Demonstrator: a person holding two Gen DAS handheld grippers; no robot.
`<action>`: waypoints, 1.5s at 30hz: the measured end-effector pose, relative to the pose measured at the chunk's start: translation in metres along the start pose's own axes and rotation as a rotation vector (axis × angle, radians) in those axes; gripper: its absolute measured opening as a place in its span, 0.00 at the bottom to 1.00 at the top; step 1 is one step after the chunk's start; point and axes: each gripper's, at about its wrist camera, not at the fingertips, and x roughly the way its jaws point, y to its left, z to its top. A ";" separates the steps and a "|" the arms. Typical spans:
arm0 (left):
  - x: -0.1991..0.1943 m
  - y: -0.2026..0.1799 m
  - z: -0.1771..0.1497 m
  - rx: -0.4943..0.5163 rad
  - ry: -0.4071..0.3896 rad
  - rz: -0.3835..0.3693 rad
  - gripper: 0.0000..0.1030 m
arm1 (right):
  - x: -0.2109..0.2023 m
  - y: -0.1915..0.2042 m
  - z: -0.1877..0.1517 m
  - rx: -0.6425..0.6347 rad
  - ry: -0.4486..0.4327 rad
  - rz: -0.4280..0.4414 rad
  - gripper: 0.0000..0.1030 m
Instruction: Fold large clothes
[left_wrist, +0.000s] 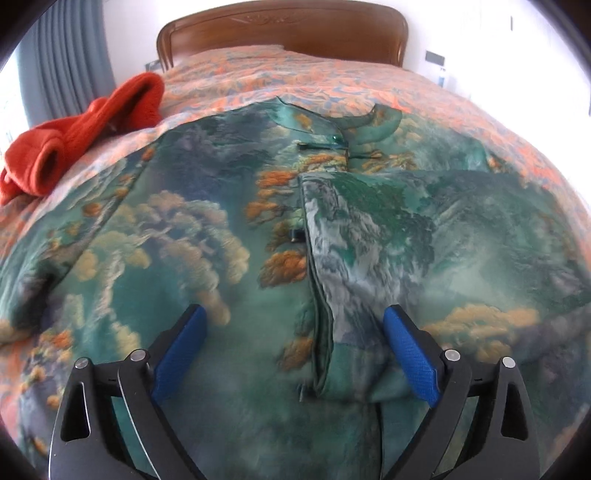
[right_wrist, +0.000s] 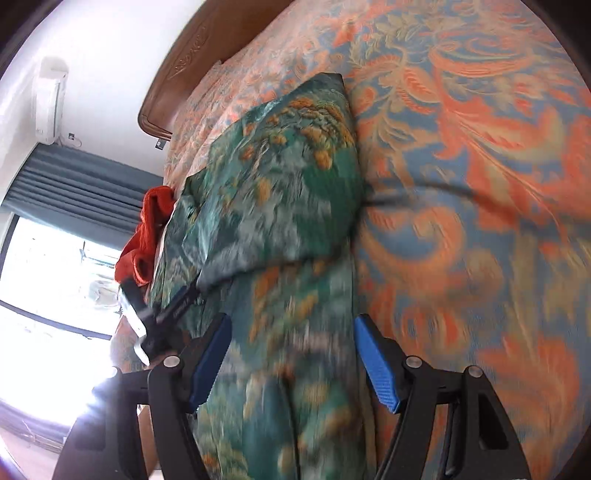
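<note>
Bed (left_wrist: 424, 85) with orange-blue floral cover, green landscape-print garment (left_wrist: 184, 229) spread flat, red knit garment (left_wrist: 85, 133) beside it

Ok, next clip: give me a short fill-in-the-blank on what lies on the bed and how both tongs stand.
1. The green landscape-print garment lies spread on a floral ____.
2. The knitted garment beside it is ____ in colour.
3. The left tongs stand ____ over the garment's front edge.
4. The pads of the right tongs are ____ in colour.

Missing words: bedspread; orange; open; blue
</note>
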 end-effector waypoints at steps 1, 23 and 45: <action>-0.008 0.003 -0.002 -0.003 0.004 -0.006 0.94 | -0.013 0.009 -0.016 -0.056 -0.035 -0.024 0.69; -0.190 0.057 -0.133 0.089 -0.103 -0.065 0.99 | -0.048 0.139 -0.232 -0.668 -0.403 -0.544 0.79; -0.212 0.104 -0.205 0.050 -0.099 0.007 0.99 | -0.022 0.205 -0.287 -0.816 -0.461 -0.522 0.89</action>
